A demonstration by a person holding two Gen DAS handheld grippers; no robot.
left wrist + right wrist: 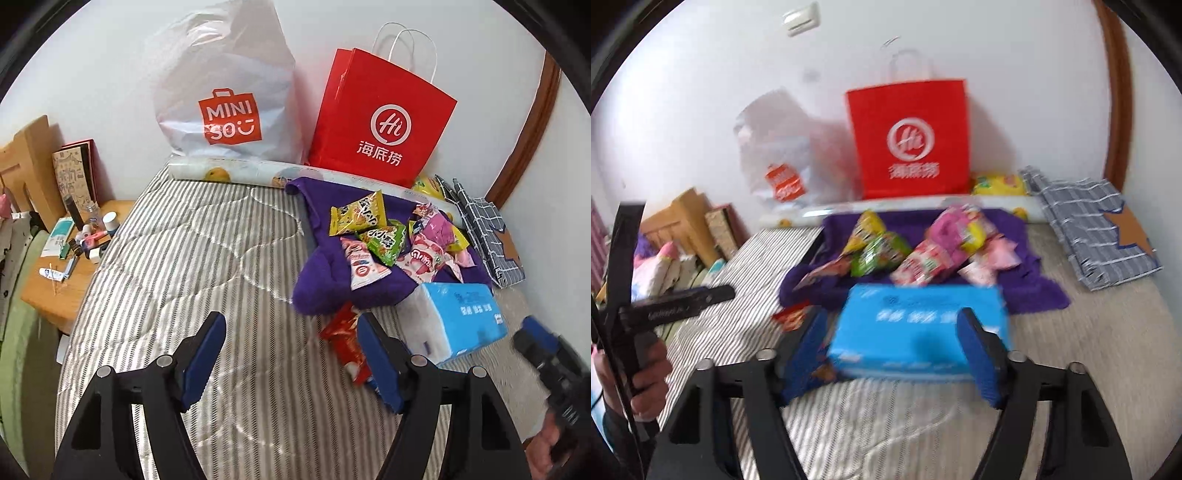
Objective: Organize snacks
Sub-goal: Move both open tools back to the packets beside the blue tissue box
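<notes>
Snacks lie heaped on the purple cloth, awaiting sorting. Left gripper is spread, empty, beside a red packet. Right gripper is spread, apparently straddling the tissue pack; blur obscures contact.

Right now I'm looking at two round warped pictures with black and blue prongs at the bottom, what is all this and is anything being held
The prongs are two hand-held grippers, each carried by a person, with a wide-angle camera looking along its fingers. One picture is from the left hand-held gripper, the other from the right hand-held gripper. Both are open and hold nothing. They hover over a striped bed. On it lie a purple towel with a pile of snack packets, a red snack packet just off it, and a blue tissue pack. A red paper bag and a white plastic bag stand against the wall.
</notes>
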